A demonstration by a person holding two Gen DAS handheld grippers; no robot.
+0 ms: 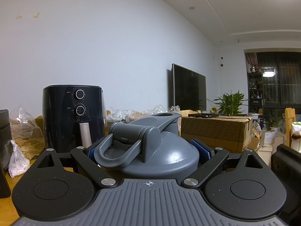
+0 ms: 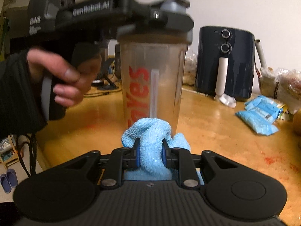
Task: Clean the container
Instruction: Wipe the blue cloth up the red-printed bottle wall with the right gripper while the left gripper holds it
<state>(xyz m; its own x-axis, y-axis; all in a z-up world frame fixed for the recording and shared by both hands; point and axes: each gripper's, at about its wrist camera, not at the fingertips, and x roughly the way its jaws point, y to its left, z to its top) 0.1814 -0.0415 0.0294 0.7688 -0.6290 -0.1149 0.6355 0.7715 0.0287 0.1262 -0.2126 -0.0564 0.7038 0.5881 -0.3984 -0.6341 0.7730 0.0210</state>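
Observation:
A translucent shaker bottle (image 2: pixel 152 79) with red lettering stands upright on the wooden table (image 2: pixel 216 131). Its grey lid (image 1: pixel 148 150), with a carry loop and flip cap, fills the left wrist view. My left gripper (image 1: pixel 149 149) is shut on that lid, blue pads (image 1: pixel 202 147) pressing both sides. In the right wrist view a hand (image 2: pixel 69 82) holds the left gripper (image 2: pixel 169 17) over the bottle's top. My right gripper (image 2: pixel 150 156) is shut on a light blue cloth (image 2: pixel 152 143), which touches the bottle's lower front.
A dark air fryer (image 2: pixel 224 62) stands behind the bottle by the wall. Blue packets (image 2: pixel 261 114) and plastic bags lie at the table's right. A cardboard box (image 1: pixel 216 131), a TV (image 1: pixel 188 88) and a plant (image 1: pixel 231 101) are further back. Red stains mark the table at right.

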